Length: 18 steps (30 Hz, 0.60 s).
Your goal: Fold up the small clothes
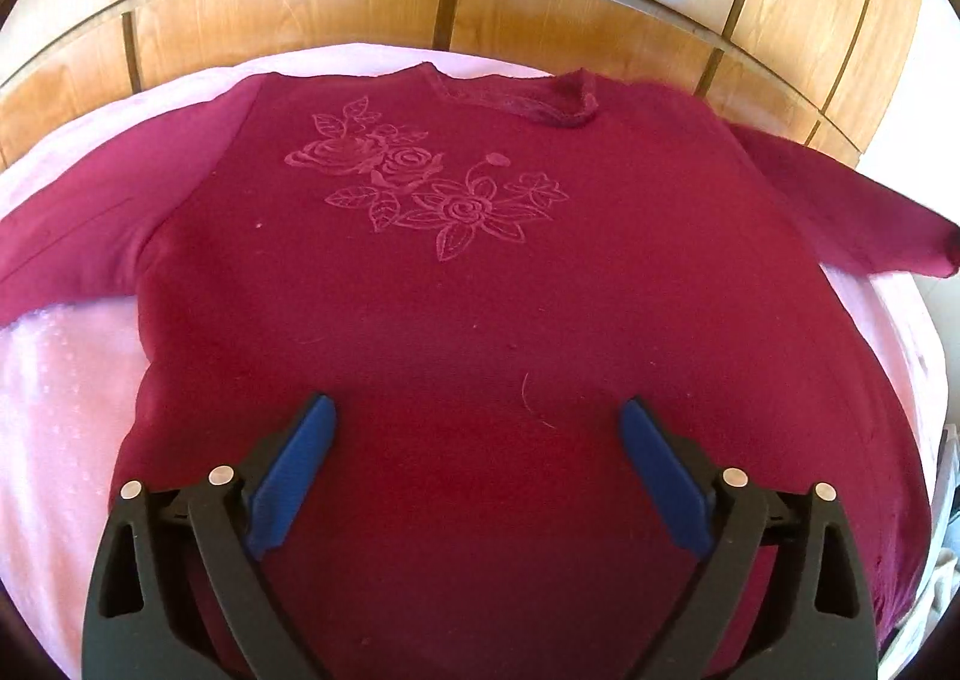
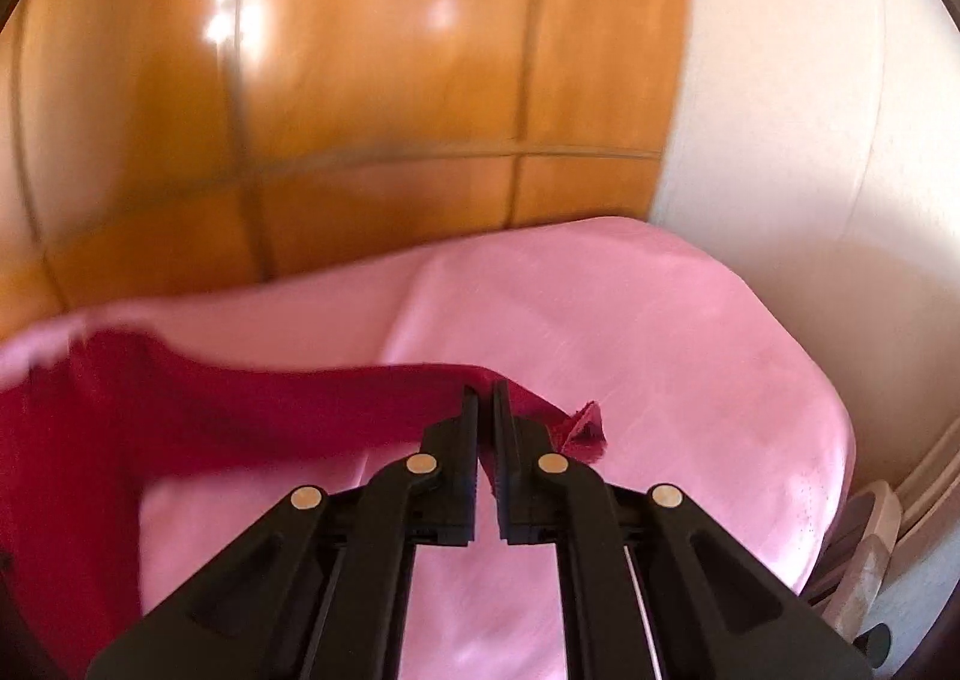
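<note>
A dark red long-sleeved top [image 1: 468, 284] with a flower outline on the chest lies spread front-up on a pink bedsheet [image 1: 66, 410], collar at the far side. My left gripper [image 1: 477, 416] is open above the lower middle of the top, blue fingertips wide apart, holding nothing. In the right wrist view, my right gripper [image 2: 486, 404] is shut on the right sleeve [image 2: 288, 404] near its cuff and holds it lifted above the sheet [image 2: 600, 320]. The cuff end [image 2: 585, 431] hangs just past the fingers.
A glossy wooden headboard or panel [image 1: 480, 2] runs along the far edge of the bed. A white wall [image 2: 810, 140] stands to the right. Some grey and white items [image 2: 870, 560] lie beside the bed at the lower right.
</note>
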{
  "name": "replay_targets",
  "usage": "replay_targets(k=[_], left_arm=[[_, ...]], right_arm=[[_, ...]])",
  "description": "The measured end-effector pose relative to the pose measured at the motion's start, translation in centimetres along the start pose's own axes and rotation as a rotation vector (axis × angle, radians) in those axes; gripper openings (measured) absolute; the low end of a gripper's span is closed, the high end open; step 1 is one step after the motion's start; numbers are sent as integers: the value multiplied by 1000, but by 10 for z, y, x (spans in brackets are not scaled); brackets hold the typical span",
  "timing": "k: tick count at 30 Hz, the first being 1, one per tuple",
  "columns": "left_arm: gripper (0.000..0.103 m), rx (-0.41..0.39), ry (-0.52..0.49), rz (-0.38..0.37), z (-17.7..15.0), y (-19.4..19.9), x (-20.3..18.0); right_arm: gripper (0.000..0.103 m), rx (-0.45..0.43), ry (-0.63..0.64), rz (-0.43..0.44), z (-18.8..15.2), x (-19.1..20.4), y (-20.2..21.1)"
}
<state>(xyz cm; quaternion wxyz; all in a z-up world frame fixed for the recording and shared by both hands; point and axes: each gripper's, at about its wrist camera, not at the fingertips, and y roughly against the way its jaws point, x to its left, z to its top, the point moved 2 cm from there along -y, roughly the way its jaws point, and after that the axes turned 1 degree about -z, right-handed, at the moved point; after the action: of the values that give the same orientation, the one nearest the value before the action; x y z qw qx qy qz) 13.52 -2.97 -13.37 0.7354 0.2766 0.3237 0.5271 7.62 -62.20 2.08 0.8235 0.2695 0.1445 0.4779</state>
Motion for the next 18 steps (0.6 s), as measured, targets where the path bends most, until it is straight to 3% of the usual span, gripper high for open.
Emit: replay_targets(k=[3,6,8,10,11,12,14,16,18], left_arm=[[95,1,-1,2,0,0,0],[95,1,-2,2,1,-1,0],[95,3,-4,3,1,-1,1],[96,5,-7,2,1,-2,1],[96,5,-7,2,1,-2,1],[96,5,-7,2,1,-2,2],[96,5,-7,0,1,-1,2],[97,5,-9,-2,1,-2,2],[98,6,-10,-4,1,-2,2]], right_arm=[[4,55,1,-86,13,-19,-40],[4,208,26,-191,-2,-35,-108],[4,276,8,-206,-14,-40,-128],[6,303,-41,-165,-24,-42,-143],[21,294,-58,-166,-27,-44,-144],[42,278,-89,-160,-29,-48,-139],[58,244,-193,-114,-34,-57,-122],[58,228,-354,-8,-47,-66,-99],[60,240,-538,155,-68,-79,-85]])
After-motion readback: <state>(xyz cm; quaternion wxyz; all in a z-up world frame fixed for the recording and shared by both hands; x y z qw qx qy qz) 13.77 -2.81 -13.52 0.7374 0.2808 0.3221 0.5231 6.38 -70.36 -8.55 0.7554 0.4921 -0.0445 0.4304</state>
